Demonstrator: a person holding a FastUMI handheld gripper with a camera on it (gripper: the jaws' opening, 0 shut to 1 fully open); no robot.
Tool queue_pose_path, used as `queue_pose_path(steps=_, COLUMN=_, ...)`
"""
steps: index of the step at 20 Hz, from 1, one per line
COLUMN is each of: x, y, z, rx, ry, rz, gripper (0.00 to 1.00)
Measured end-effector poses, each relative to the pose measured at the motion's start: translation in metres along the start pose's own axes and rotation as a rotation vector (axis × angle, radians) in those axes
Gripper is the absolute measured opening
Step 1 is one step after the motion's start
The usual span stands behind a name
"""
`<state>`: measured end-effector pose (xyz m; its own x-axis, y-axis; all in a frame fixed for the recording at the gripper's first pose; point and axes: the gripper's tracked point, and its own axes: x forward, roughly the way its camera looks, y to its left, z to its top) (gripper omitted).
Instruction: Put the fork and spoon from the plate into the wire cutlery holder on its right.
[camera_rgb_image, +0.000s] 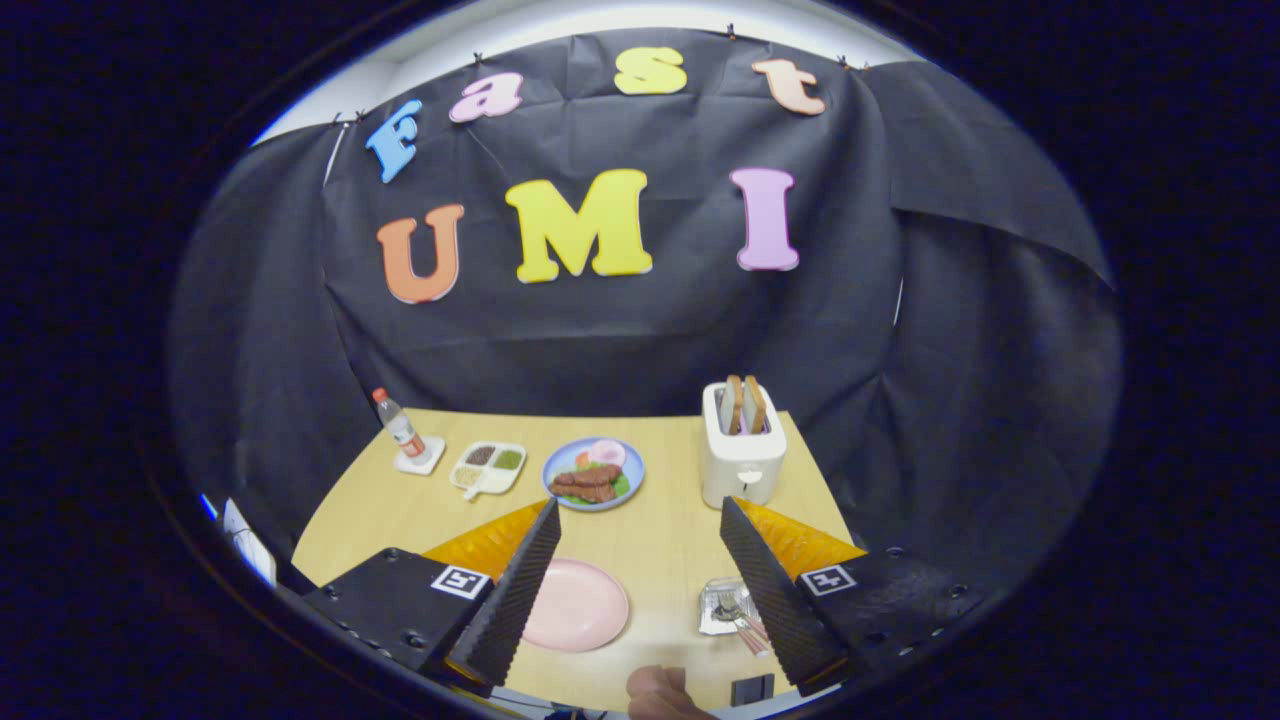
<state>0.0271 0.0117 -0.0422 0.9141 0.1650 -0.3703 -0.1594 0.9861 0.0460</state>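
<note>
Above the near edge of the wooden table (660, 540) the gripper (640, 520) hangs with its jaws spread wide and nothing between them. Below and between the fingers, close to the near edge, lies the pink plate (580, 605), bare on its visible face and partly hidden by the left finger (520, 590). To the plate's right, against the inner side of the right finger, stands the wire cutlery holder (725, 608), with the fork and spoon (745, 625) inside it, their pinkish handles leaning toward the right finger. Beyond the fingertips, toward the far edge, sit a blue plate of food (594, 474), a white toaster (741, 445) with two slices of bread standing up out of it near the far right corner, a small divided dish (488, 467), and a bottle (402, 428) on a white coaster near the far left corner. At the near edge a person's finger (660, 692) shows beside a small dark object (751, 689).
</note>
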Motion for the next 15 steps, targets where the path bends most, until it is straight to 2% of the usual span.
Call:
queue_pose_path(steps=4, x=-0.045, y=0.020, z=0.040, rx=0.005, ry=-0.195, rz=-0.041, gripper=0.97)
queue_pose_path(steps=6, x=-0.066, y=0.040, z=0.063, rx=-0.005, ry=-0.289, rz=-0.020, gripper=0.97)
queue_pose_path(steps=9, x=-0.094, y=0.054, z=0.078, rx=-0.030, ry=-0.400, rz=-0.053, gripper=0.96)
queue_pose_path(steps=15, x=-0.128, y=0.078, z=0.082, rx=-0.041, ry=-0.467, rz=-0.091, gripper=0.95)
